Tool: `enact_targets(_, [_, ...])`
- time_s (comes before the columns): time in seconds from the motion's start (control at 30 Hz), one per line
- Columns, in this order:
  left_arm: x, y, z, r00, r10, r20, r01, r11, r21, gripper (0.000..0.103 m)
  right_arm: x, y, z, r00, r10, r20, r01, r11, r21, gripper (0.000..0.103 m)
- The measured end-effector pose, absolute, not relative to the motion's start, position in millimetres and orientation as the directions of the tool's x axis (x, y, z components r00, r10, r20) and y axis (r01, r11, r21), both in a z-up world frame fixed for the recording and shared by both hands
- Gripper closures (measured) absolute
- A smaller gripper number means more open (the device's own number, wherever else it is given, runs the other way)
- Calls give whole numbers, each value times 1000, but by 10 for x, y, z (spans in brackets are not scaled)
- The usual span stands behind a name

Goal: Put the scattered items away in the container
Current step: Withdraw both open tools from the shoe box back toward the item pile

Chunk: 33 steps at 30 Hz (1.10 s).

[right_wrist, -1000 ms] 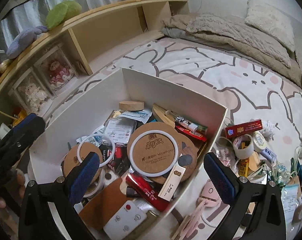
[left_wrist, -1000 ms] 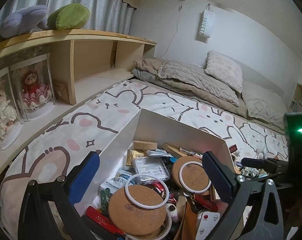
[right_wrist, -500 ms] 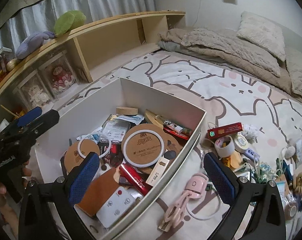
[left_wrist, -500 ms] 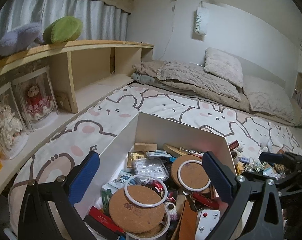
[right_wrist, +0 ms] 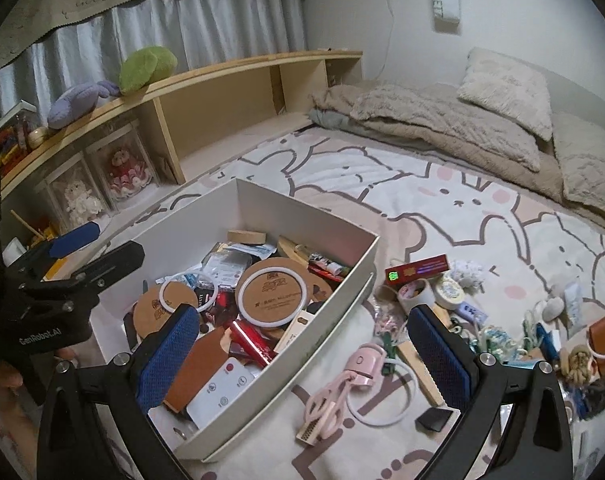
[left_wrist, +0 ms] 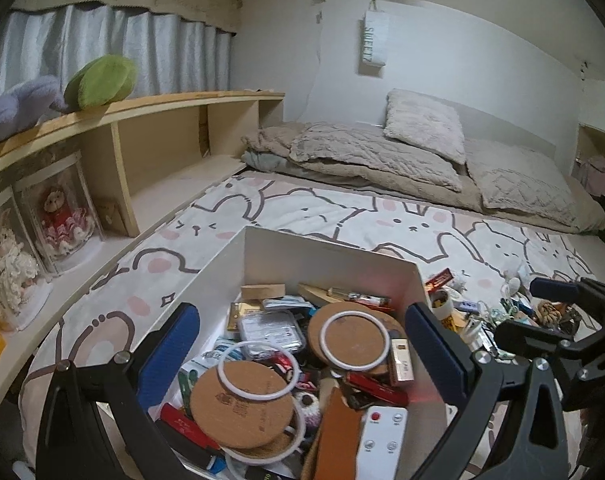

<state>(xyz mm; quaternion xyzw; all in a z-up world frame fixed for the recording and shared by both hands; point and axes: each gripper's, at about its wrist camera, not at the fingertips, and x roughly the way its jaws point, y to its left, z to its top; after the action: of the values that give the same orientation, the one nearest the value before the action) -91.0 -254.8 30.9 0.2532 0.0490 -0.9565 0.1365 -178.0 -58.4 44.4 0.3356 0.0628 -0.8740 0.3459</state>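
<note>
Left tongs [left_wrist: 302,344]: spread wide, empty, poised above the white box [left_wrist: 330,256]. Right tongs [right_wrist: 302,344]: spread wide, empty, poised over the box's right wall and the bedsheet [right_wrist: 422,184] beside it.

White box [right_wrist: 302,216]: open-topped, resting on the bed towards its left edge, near the wooden shelf [right_wrist: 238,68]. Contents: cork coasters with white rings [right_wrist: 272,294], white remote [right_wrist: 218,388], brown leather piece [right_wrist: 194,364], red tube [right_wrist: 250,338], clear case [left_wrist: 271,330], assorted small packets.

Scattered items, still on the bedsheet right of the box:
- pink handheld gadget [right_wrist: 362,362], just beside the box wall, touching a white ring [right_wrist: 386,400]
- red carton [right_wrist: 416,269]
- tape roll [right_wrist: 414,291] and round tin [right_wrist: 448,292], side by side
- wooden stick [right_wrist: 416,368]
- small black piece [right_wrist: 434,418]
- tangled clutter towards the right edge, too small to identify

Shelf top: green plush [right_wrist: 146,64], purple plush [right_wrist: 78,100].
</note>
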Motion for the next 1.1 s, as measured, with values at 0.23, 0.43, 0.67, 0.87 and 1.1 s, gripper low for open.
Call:
enact_targets(0.23, [-851,-2306,363,-844,-208,-494,241,-970,-3,0,-1670,-329,501,-569,-557,-605,633,-767,110,0])
enact_targets(0.43, [-776,-2144,377,-850,-187,-492,221,-975,-12,0,-1587,-95,545,-589,-556,-586,611,-781,128,0])
enact_targets(0.67, [-732,-2007,348,-847,-167,-505,206,-978,-24,0,-1486,138,597,-619,-539,-571,585,-802,123,0])
enact_targets(0.87, [-673,-1895,386,-857,-155,-491,192,-981,-24,0,-1389,326,586,-645,-517,-563,560,-821,112,0])
enact_targets(1.1, [-669,-1745,383,-861,-135,-491,159,-987,-8,0,-1327,535,569,-662,-503,-555,531,-838,126,0])
